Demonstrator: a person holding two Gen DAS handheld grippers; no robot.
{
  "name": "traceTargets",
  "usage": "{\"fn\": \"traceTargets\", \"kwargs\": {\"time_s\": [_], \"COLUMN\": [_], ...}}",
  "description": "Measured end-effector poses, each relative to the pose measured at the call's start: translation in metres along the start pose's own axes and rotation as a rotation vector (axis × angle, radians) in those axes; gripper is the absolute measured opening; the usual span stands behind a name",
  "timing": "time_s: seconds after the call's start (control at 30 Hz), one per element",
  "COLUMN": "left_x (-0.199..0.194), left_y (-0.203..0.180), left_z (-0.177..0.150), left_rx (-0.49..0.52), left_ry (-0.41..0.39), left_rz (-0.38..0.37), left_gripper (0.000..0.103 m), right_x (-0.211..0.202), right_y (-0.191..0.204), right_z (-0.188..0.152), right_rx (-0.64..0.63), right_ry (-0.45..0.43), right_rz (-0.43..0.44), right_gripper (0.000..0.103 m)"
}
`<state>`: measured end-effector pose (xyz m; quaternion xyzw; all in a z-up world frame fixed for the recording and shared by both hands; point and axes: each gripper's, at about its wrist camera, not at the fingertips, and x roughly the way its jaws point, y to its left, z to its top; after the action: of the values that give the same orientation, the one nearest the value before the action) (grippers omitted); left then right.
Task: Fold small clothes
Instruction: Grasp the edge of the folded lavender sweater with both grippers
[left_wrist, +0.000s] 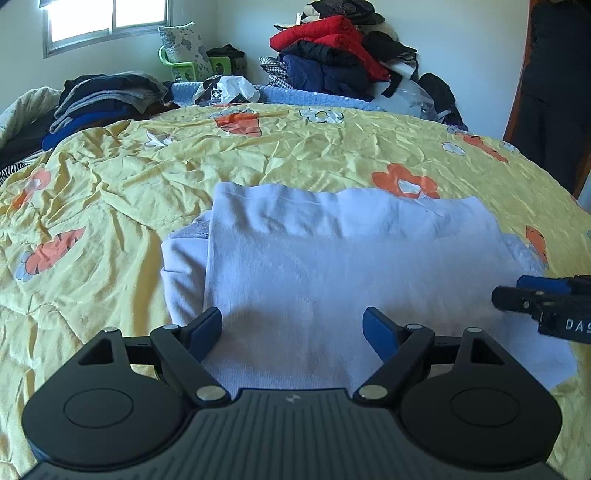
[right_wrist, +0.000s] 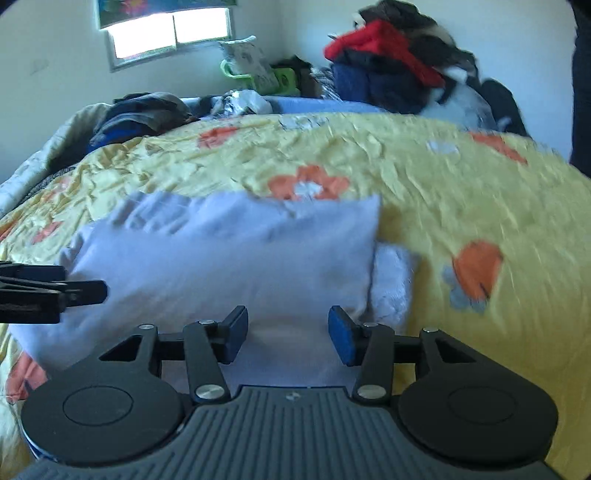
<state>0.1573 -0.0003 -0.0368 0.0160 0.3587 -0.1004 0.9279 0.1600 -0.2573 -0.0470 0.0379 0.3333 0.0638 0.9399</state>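
Garment: pale lilac cloth (left_wrist: 332, 266), flat on yellow floral quilt (left_wrist: 155, 173), folded w/ layers stacked.
L gripper (left_wrist: 291, 328): fingers apart, empty, above near edge.
R gripper (right_wrist: 288, 332): fingers apart, empty.
Progress: est. late; maybe one fold or tidy-up left.

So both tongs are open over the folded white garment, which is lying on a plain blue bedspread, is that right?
Not quite. The left tongs and right tongs are open over the folded white garment, but the bedspread is yellow with orange flowers, as the left wrist view shows.
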Motion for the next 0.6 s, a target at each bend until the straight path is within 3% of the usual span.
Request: {"fn": "traceTargets", "kwargs": {"time_s": [0.2, 0.3, 0.4, 0.5, 0.6], "left_x": [-0.013, -0.013, -0.007, 0.003, 0.014], "left_y": [0.018, 0.047, 0.083, 0.109, 0.126], "left_z": [0.009, 0.021, 0.032, 0.038, 0.039], "left_rx": [0.011, -0.002, -0.065, -0.111, -0.17], "left_ry": [-0.031, -0.03, 0.012, 0.062, 0.112], "left_rz": [-0.005, 0.031, 0.025, -0.007, -0.092], "left_gripper": [0.084, 0.089, 0.09, 0.09, 0.09], "right_x": [-0.031, -0.045, -0.053, -0.057, -0.059], "right_y": [0.033, 0.063, 0.096, 0.128, 0.154], "right_z": [-0.009, -0.016, -0.025, -0.037, -0.046], "right_rx": [-0.047, -0.148, -0.25, -0.326, -0.391], "right_ry": [-0.09, -0.127, -0.153, -0.162, -0.156], "right_rz": [-0.027, -0.014, 0.006, 0.044, 0.085], "right_gripper": [0.06, 0.069, 0.07, 0.07, 0.07]}}
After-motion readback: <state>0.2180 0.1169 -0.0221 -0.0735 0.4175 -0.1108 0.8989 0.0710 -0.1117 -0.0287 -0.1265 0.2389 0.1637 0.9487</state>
